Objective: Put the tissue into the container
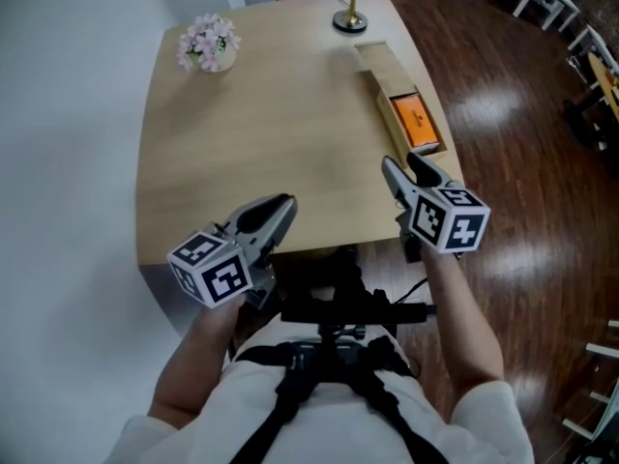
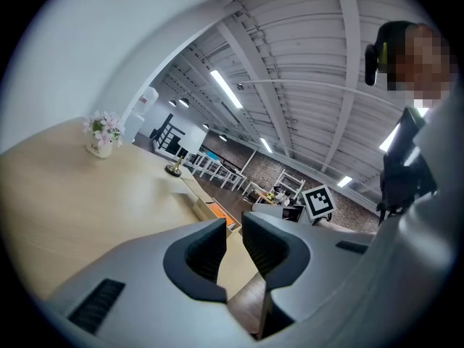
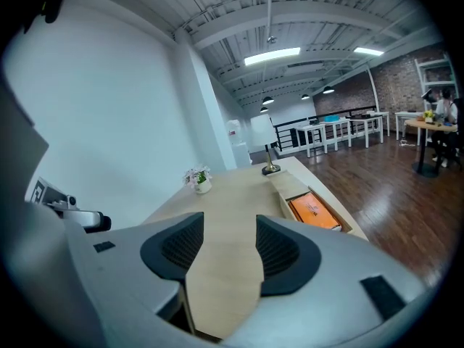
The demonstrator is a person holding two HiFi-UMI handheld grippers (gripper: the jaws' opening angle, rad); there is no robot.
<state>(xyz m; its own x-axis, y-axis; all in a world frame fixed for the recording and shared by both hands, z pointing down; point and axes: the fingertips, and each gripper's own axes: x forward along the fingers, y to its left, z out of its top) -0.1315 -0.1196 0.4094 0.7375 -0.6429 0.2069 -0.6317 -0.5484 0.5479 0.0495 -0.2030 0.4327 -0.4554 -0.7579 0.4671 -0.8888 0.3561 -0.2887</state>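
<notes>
Orange packet (image 1: 417,121), most likely the tissue pack, lies flat inside the open near half of the long wooden container (image 1: 375,63) at the table's (image 1: 271,133) right edge; the container's far half looks covered by a lid. Packet is rectangular, glossy, with a small dark print mark, and fits snugly between the walls. No other tissue shows on the table, only a flower pot (image 1: 208,46) and a lamp base (image 1: 350,19) at the far end. Left gripper (image 1: 276,211) hangs at the near table edge, jaws a little apart, nothing between them. Right gripper (image 1: 404,167) sits just short of the container's near end, jaws spread wider, only bare tabletop between them. Judgement: placing looks done, both tongs empty, so this reads as the end of the task or an idle moment. Next move probably calls for nothing beyond keeping clear of the container; if the packet must seat deeper, a light push down by the right gripper would do.
</notes>
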